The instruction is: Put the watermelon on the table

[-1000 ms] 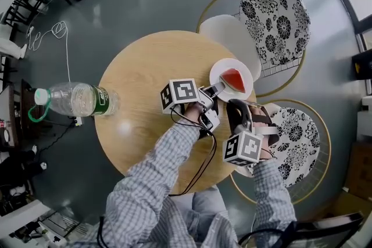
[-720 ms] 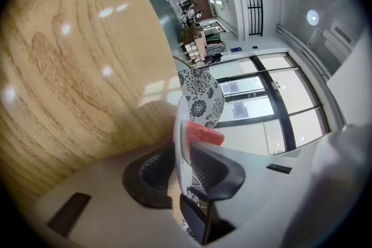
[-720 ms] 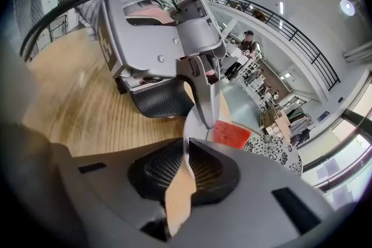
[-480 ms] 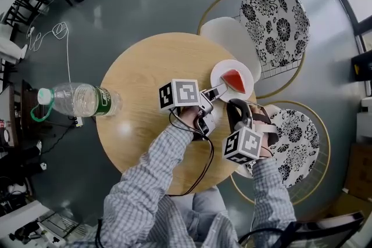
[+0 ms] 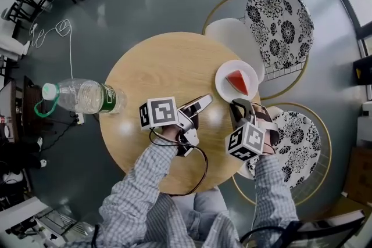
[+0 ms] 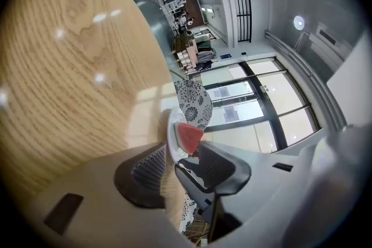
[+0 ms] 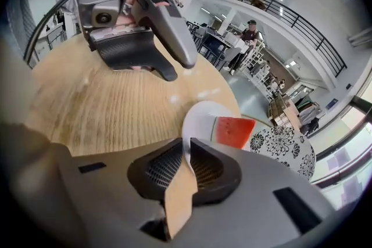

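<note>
red watermelon wedge [image 5: 236,82] on plate [image 5: 224,79]; right tongs [image 7: 187,148] tilted down, pinching plate rim; left tongs [image 6: 174,160] just opened, empty.

**What can't be made out from where I stand**

The table's [image 5: 163,67] near edge disappears under the person's checked sleeves [image 5: 139,189]. In the right gripper view, the plate's [image 7: 203,116] near rim runs into the narrow slot between the right gripper's [image 7: 186,151] pads. The pads sit close on it, and the rim is lost there. The bottle [image 5: 84,96] at the table's left edge has a green label too small to read. The nearer flowered chair [image 5: 299,136] is partly covered by that gripper and sleeve. The people [image 7: 251,32] far back in the hall are too small to tell apart.
</note>
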A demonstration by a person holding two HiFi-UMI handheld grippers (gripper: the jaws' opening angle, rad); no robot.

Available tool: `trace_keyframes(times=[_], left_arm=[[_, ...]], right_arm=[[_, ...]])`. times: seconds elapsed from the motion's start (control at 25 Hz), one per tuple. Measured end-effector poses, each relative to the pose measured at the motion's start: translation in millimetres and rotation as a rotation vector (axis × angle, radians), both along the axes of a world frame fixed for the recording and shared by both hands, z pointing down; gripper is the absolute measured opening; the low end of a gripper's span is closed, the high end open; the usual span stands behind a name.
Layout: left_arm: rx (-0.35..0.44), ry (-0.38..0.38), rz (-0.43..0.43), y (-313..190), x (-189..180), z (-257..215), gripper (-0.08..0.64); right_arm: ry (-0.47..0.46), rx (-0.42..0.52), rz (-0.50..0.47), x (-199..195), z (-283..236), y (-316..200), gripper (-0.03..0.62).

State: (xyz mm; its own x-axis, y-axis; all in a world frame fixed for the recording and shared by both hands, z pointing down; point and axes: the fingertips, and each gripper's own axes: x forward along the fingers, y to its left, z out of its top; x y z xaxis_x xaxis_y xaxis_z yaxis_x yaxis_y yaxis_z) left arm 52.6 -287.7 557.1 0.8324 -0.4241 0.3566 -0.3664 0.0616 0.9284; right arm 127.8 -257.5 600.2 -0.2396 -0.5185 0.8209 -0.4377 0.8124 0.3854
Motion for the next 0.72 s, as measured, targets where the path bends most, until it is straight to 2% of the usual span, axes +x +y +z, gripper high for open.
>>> trace_keyframes(times=[0.24,0.32,0.44,0.52,0.6,0.72], left_arm=[[0.020,-0.007,-0.047,15.7,-21.7,-6.6,0.163],[0.035,-0.015,-0.058,20.3,-27.2,-9.2,0.163],[0.069,-0.021,-0.057,27.6,-32.1,-17.7,0.163],[0.092,0.020,-0.061,32.7,-33.8,-28.6,0.161],[0.113,0.080,-0.072,37.8,-34.0,-42.0,0.161],[0.157,0.104,-0.068,47.7,-34.2,-59.7,0.137]], right_arm=[[-0.097,-0.053,0.067,-1.0,1.2,-1.3,0.044],[-0.134,-0.056,0.097,0.3,-1.6,-3.0,0.072],[-0.238,-0.051,0.171,2.8,-15.7,-4.5,0.077],[-0.369,-0.048,0.239,0.1,-34.1,-3.7,0.077],[-0.552,-0.062,0.325,-4.6,-54.6,0.8,0.077],[-0.813,-0.097,0.415,-10.0,-82.5,16.5,0.074]])
